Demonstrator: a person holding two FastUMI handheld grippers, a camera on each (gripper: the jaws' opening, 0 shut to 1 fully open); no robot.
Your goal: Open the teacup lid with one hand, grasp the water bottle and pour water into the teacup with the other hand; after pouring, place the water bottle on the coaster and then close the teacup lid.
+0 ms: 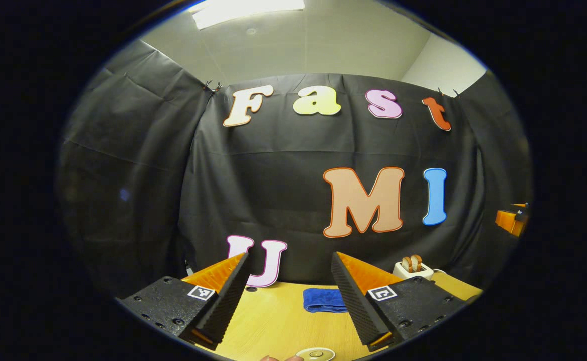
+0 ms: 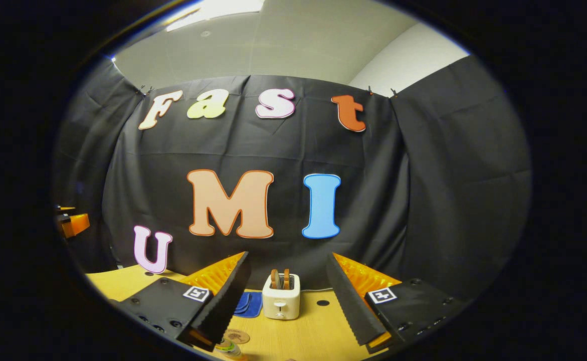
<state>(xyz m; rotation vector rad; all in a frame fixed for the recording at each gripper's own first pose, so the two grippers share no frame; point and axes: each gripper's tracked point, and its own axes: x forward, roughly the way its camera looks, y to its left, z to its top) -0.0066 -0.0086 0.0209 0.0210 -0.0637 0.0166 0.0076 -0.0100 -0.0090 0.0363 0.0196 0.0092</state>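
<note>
Nothing done yet imo: both my left gripper (image 1: 289,296) & right gripper (image 2: 287,296) hang w/ fingers apart, empty, above the table (image 1: 273,321), teacup lid (image 1: 315,355) still on, bottle (image 2: 229,348) ungrasped near the coaster (image 2: 236,336).

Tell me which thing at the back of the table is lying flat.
The blue cloth, folded flat; the white toaster beside it stands upright.

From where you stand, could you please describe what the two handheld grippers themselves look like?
Both are built alike. The left gripper has two wedge-shaped fingers with finely ridged inner faces, each on a black block studded with screws. Each block carries a small square black-and-white marker. The right gripper shows the same wedge fingers, screwed blocks and markers. No cables or sleeves are visible.
</note>
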